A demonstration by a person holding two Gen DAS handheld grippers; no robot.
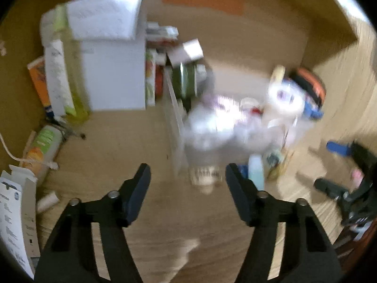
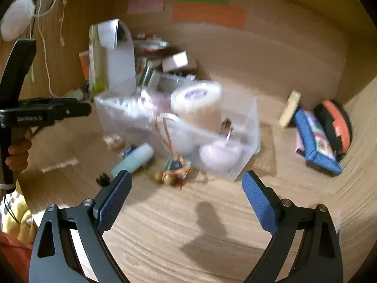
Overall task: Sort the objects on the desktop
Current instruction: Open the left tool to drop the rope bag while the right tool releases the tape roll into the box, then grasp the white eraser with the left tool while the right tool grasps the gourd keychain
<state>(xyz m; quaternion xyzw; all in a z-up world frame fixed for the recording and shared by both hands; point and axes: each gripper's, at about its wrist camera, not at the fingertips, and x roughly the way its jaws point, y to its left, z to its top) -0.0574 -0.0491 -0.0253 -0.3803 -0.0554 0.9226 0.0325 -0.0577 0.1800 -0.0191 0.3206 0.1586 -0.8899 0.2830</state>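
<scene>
On the wood-grain desk (image 2: 212, 235) stands a clear plastic bin (image 2: 247, 127), rectangular and thin-walled, holding a white tape roll (image 2: 195, 99) and a rounded pale lilac object (image 2: 220, 155). Just in front of it lie a pale green tube (image 2: 133, 159), two small brown balls (image 2: 165, 178) and an orange cord (image 2: 165, 129); blur hides finer detail. A blue flat pack (image 2: 315, 141) and an orange-and-black round case (image 2: 334, 125) lean near the right wall, well apart from the bin. Right gripper (image 2: 186, 198), with blue ridged pads (image 2: 115, 200), is spread wide and holds nothing, the bin just ahead of it. Left gripper (image 1: 188, 193), with smooth dark pads (image 1: 139, 195), is likewise spread wide and empty, the tube (image 1: 255, 172) beside its right finger.
</scene>
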